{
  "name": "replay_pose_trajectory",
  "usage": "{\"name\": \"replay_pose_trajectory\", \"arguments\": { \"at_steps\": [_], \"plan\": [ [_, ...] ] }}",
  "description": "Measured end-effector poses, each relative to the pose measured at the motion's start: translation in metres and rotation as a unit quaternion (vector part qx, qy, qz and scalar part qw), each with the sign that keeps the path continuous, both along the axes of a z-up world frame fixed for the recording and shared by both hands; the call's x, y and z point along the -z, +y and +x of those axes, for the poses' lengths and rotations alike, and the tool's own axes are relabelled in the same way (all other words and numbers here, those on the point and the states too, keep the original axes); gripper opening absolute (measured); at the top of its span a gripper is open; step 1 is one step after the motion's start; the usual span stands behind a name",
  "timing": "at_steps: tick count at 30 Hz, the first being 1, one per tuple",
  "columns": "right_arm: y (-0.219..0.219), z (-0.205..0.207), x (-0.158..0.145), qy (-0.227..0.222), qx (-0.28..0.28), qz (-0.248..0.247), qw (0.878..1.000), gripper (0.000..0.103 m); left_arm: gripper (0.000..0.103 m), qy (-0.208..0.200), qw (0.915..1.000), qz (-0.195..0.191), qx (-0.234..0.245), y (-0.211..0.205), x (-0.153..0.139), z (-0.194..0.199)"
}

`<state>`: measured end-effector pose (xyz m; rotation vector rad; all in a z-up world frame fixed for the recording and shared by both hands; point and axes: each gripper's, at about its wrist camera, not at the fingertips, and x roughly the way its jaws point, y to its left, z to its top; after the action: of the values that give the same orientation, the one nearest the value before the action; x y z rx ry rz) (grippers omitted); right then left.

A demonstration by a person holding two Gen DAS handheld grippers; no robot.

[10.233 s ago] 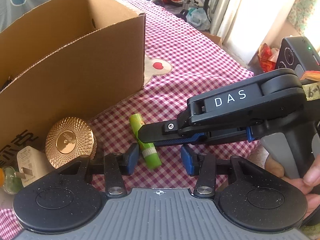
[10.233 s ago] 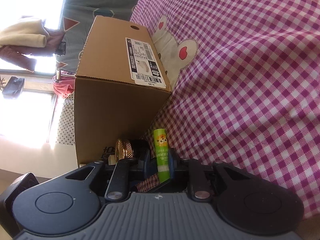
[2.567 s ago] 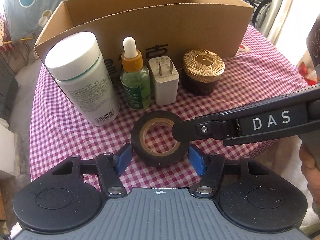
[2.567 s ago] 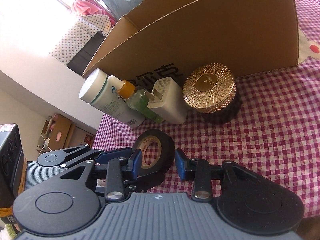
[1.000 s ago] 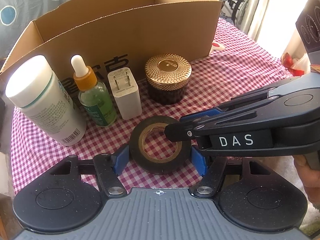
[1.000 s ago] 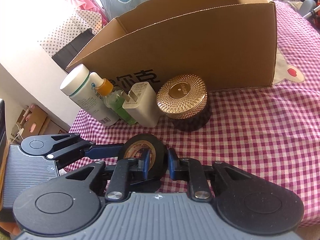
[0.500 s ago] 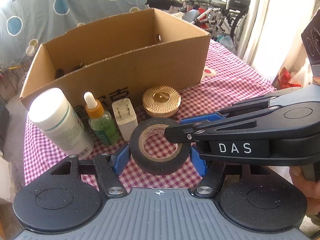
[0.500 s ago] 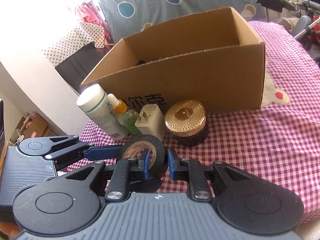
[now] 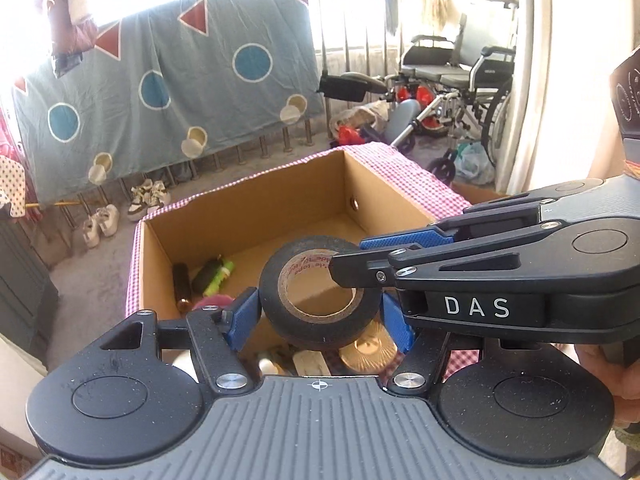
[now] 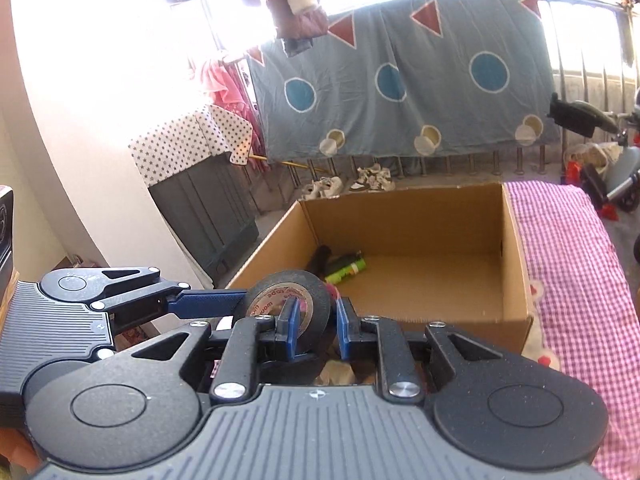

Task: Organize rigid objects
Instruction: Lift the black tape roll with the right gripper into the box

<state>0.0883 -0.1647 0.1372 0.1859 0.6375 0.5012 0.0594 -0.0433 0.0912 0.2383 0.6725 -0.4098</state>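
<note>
- Both grippers have risen since a moment ago, carrying the roll of black tape [image 9: 320, 292] up off the counter [image 10: 568, 264] until it hangs in the air over the near edge of the cardboard box [image 9: 280, 200].
- Left gripper [image 9: 318, 316]: its blue jaws stand on either side of the roll's outer wall and press on it, so it grips the tape across its width.
- Right gripper [image 10: 314, 334]: it comes in from the side, one jaw inside the hole of the roll and the other outside, pinching the roll's wall between them, nearly closed.
- In the right wrist view the tape [image 10: 288, 300] stands on edge between those blue jaws, with the left gripper's arm reaching in from the left.
- The box is open at the top and stands on the pink checked cloth of the counter.
- Inside it, near the far left corner, lie a green glue stick [image 9: 214, 276] and a dark slim tube [image 9: 182, 284] beside it.
- Under the lifted roll, part of a gold lid [image 9: 368, 350] shows on the counter in front of the box.
- A blue cloth with circles and triangles [image 9: 180, 92] hangs on a railing behind, and a wheelchair [image 9: 460, 80] stands at the far right.
</note>
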Motion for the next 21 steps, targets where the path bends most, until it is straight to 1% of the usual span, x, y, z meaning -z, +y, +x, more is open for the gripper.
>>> {"name": "replay_pose_trajectory", "arguments": {
  "at_steps": [2,5,9,12,16,19,21],
  "plan": [
    [0.000,0.024,-0.008,0.008,-0.012,0.001,1.000,0.022,0.066,0.017,0.9998,-0.009,-0.003,0.004,-0.008,0.021],
    [0.001,0.066,-0.013,0.036,-0.029,0.006,0.999,0.022,0.065,0.047,0.9989,-0.007,-0.005,0.007,-0.015,0.055],
    [0.005,0.122,-0.006,0.087,-0.044,0.005,0.995,0.022,0.066,0.097,0.9952,-0.005,-0.010,0.010,-0.008,0.103],
    [0.010,0.165,0.011,0.138,-0.051,0.007,0.989,0.022,0.066,0.145,0.9893,-0.008,-0.019,0.015,0.007,0.138],
    [0.018,0.212,0.049,0.213,-0.056,0.006,0.975,0.022,0.066,0.199,0.9797,0.007,-0.024,0.017,0.038,0.178],
    [0.023,0.238,0.079,0.261,-0.054,0.007,0.964,0.022,0.066,0.242,0.9699,0.011,-0.029,0.020,0.062,0.201],
    [0.026,0.250,0.096,0.284,-0.053,0.005,0.957,0.022,0.066,0.262,0.9646,0.015,-0.027,0.020,0.075,0.211]
  ]
}}
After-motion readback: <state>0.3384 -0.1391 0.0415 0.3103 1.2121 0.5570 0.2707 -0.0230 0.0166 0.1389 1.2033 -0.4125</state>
